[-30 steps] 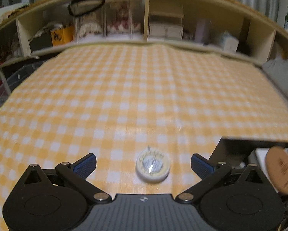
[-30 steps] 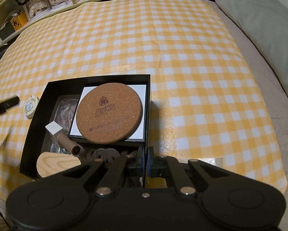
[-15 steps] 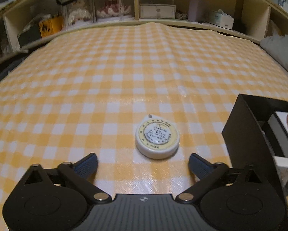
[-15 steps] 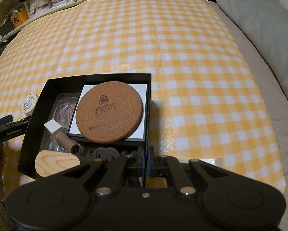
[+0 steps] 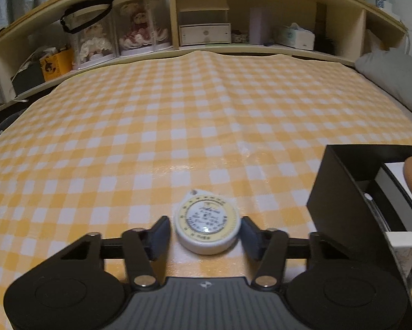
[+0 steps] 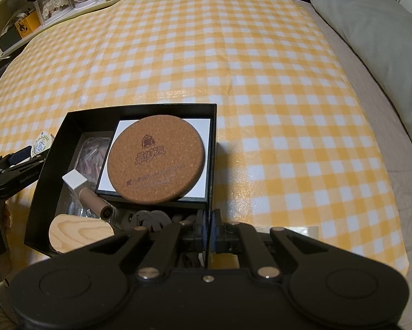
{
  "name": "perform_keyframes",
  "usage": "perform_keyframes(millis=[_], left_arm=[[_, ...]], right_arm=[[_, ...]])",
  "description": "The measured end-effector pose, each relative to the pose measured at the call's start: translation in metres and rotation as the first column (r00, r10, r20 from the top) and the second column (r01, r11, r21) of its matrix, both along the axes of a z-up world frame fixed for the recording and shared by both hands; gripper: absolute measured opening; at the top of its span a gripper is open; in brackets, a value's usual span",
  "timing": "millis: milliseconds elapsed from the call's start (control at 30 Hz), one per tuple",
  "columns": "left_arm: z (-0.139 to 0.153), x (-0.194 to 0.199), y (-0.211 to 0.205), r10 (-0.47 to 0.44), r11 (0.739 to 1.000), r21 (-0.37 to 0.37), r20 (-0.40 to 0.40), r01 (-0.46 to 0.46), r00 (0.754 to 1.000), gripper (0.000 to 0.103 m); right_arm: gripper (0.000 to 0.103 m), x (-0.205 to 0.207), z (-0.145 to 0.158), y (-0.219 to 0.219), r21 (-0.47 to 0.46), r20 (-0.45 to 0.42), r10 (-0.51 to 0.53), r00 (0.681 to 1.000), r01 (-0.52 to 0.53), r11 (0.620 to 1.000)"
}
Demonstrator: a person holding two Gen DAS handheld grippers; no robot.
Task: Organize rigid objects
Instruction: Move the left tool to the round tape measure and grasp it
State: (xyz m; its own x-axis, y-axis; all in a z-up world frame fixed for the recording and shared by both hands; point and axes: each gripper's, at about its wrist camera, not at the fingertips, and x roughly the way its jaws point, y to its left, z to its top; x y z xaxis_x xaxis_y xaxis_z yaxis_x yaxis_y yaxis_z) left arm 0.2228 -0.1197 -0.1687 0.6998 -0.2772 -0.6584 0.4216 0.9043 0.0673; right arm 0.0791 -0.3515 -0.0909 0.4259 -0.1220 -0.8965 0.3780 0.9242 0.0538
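Since the earlier frame the left gripper (image 5: 205, 231) has dropped and its jaws have been closing around the round tape measure (image 5: 208, 228) on the checked cloth (image 5: 178, 126), right pad touching, left just clear; uneven contact may skid it; right gripper (image 6: 208, 229) pinches the black box (image 6: 212, 137) wall.

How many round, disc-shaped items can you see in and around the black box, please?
3: the tape measure on the cloth left of the black box; the cork coaster on the inner box; the wooden disc at its near-left corner. Others may be hidden.
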Motion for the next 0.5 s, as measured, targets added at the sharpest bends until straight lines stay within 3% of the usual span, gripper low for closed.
perform_keyframes(millis=[267,500], left_arm=[[0.003,-0.001,0.006,0.003,1.000,-0.010,-0.015,-0.003,1.000,0.053],[0.056,0.000,0.020,0.057,0.986,-0.158,0.047,-0.049,0.997,0.053]], right_arm=[[0.005,0.002,0.000,0.002,-0.007,-0.001,0.004,1.000,-0.004,1.000],[0.005,0.001,0.000,0.002,-0.009,-0.002,0.005,1.000,-0.005,1.000]])
